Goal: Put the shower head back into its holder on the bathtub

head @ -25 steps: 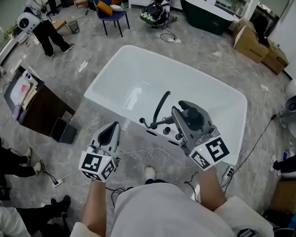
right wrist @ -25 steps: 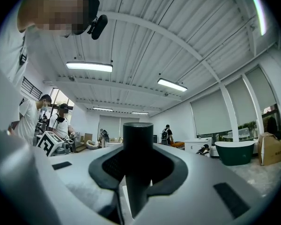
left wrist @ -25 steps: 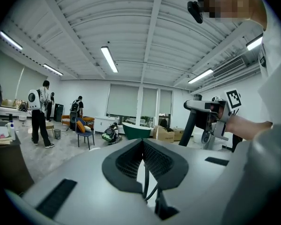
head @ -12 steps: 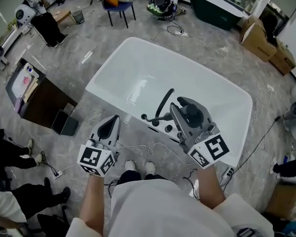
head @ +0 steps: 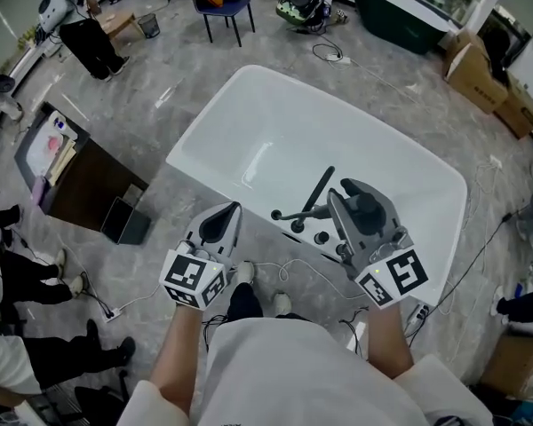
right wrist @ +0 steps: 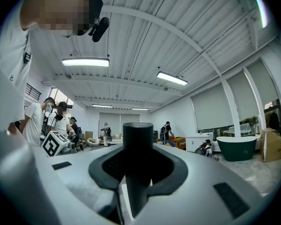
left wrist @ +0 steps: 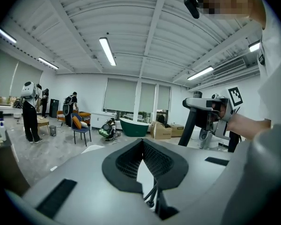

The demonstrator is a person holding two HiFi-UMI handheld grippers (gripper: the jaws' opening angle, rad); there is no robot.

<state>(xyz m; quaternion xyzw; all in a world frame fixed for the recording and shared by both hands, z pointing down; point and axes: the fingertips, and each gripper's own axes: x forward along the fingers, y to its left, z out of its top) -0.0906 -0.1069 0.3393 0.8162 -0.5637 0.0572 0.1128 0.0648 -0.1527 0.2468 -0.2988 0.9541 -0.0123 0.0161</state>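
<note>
In the head view a white bathtub [head: 204, 171] lies in front of me, with a black faucet spout [head: 318, 189] and black knobs [head: 320, 236] on its near rim. My right gripper [head: 355, 195] hovers just right of the spout. It is shut on the black shower head [head: 367, 209], which stands as an upright dark cylinder [right wrist: 137, 163] between the jaws in the right gripper view. My left gripper [head: 233, 207] is held over the floor at the tub's near edge, left of the knobs. Its pads [left wrist: 131, 161] meet at the tips with nothing between them.
A white cable [head: 289, 269] trails over the floor by my feet. A dark cabinet [head: 80, 193] stands to the left, with people beyond it. Farther back are a blue chair [head: 222, 3], a dark green tub [head: 395, 7] and cardboard boxes [head: 480, 78].
Both grippers have shifted slightly with the person while staying by the tub's near rim. The right one keeps its hold on the shower head.
</note>
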